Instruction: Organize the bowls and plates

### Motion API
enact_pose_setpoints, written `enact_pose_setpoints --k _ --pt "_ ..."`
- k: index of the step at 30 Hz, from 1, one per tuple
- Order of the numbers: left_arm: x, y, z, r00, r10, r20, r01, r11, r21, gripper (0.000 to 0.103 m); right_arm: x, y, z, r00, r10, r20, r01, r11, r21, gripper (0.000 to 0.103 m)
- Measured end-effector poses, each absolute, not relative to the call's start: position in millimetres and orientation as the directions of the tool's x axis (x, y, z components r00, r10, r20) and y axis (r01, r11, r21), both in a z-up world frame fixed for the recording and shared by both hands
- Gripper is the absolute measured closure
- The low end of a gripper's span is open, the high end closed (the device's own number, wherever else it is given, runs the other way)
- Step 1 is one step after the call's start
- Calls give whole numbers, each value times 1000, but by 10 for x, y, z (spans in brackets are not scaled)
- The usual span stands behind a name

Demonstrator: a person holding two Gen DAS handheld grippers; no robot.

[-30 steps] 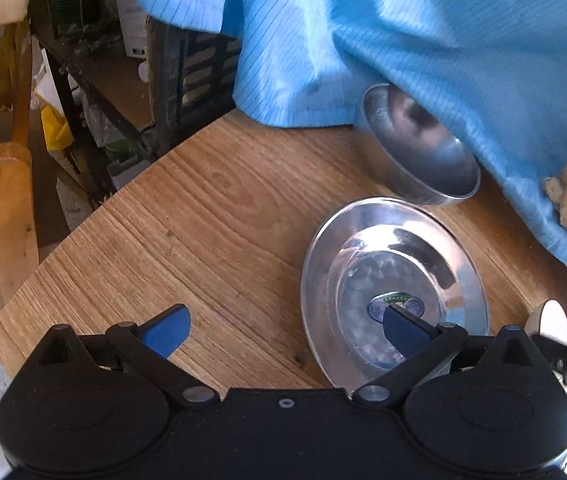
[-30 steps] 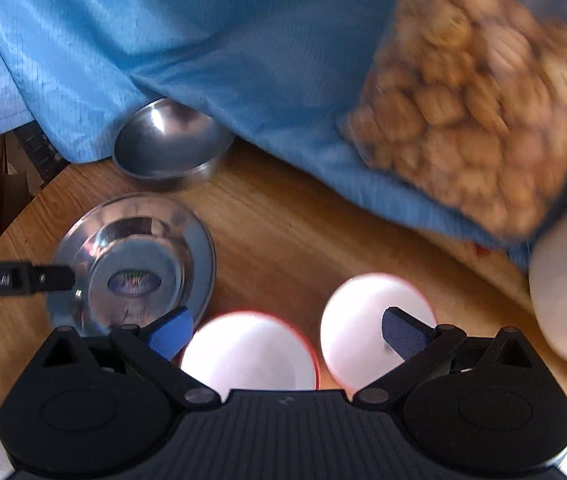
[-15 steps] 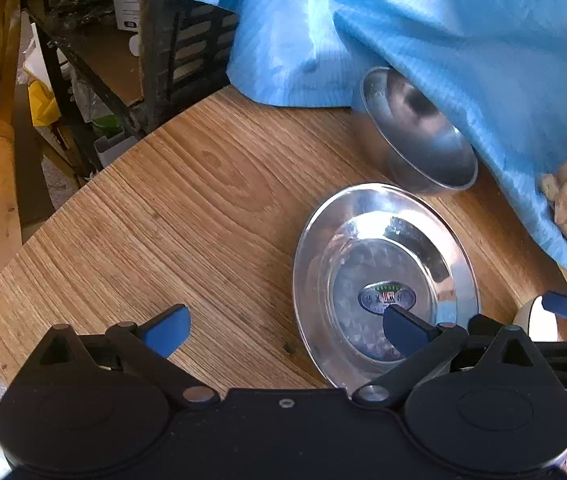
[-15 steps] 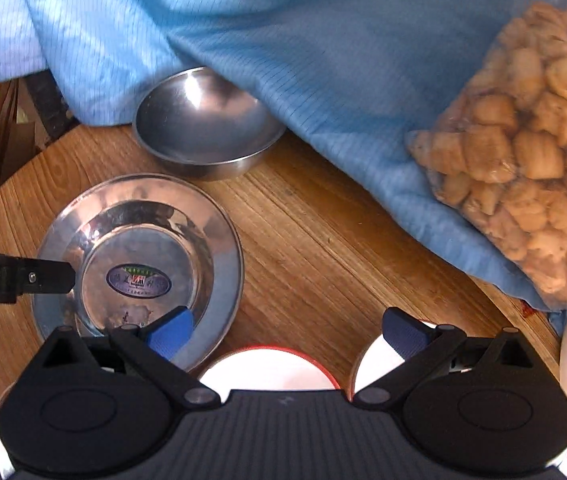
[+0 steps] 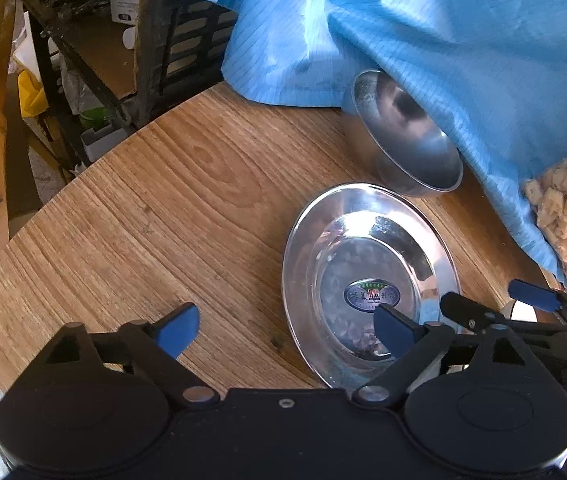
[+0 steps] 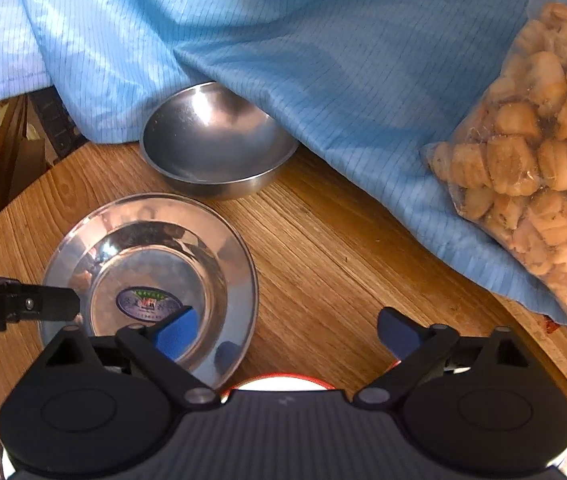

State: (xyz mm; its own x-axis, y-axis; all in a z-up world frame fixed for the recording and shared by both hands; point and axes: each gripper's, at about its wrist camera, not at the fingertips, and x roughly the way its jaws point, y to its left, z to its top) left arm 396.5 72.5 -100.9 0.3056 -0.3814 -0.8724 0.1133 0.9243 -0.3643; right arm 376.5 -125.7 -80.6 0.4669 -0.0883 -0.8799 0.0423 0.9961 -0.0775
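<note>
While both tongs gape, steel plate (image 6: 239,264) lies flat, sticker upward.

Warm daylight, strong, falls from upper side onto desk (image 5: 187,200); wood grain sharp. Hard glare on steel plate (image 5: 367,216) rim and well, mirror patches break up its surface. Steel bowl (image 6: 211,140) shows one bright hotspot on inner wall, rest dull grey. Blue cloth (image 6: 283,40) evenly lit, folds softly shaded. Fisheye bends desk edge; corners vignette black. Near tongs housing dark, underexposed. Snack bag (image 6: 531,152) slightly soft.
</note>
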Motion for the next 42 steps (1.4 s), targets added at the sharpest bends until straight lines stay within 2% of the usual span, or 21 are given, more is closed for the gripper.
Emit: enact_pose_setpoints --k 3,6,9,10,11,13,14,17,26,34,42 --pt "3963 715 -993 295 -401 -867 131 916 -379 18 3744 -1294 -819 475 -64 -878 70 997 -34 19" --pt "3953 694 -991 278 -415 -866 151 910 -387 30 3722 -1332 -836 475 -39 -879 89 996 4 28" --pt "3950 688 -997 267 -429 -863 158 903 -400 43 3706 -1391 -864 466 16 -885 110 991 75 39" --pt "3947 690 -995 267 -430 -863 158 902 -401 53 3708 -1426 -881 462 51 -885 121 985 120 40" --pt "3945 692 -992 274 -427 -862 151 904 -400 60 3698 -1461 -890 465 82 -881 133 978 161 44" --pt "3960 714 -1005 284 -424 -860 137 906 -401 67 3703 -1518 -903 474 132 -871 154 961 229 55" --pt "3972 734 -1014 291 -420 -859 128 907 -400 76 3712 -1530 -908 474 140 -869 159 958 240 62" --pt "4004 781 -1018 298 -435 -850 114 900 -421 87 3746 -1536 -922 477 156 -865 160 952 260 78" --pt "4023 930 -923 354 -412 -839 45 904 -425 87 3868 -1620 -923 522 245 -817 182 904 388 91" --pt "4029 1124 -756 409 -373 -832 1 913 -409 87 3942 -1486 -861 528 307 -792 140 888 437 91" --pt "3826 1211 -694 424 -387 -819 0 904 -427 88 3721 -1498 -829 538 353 -766 131 862 489 91"
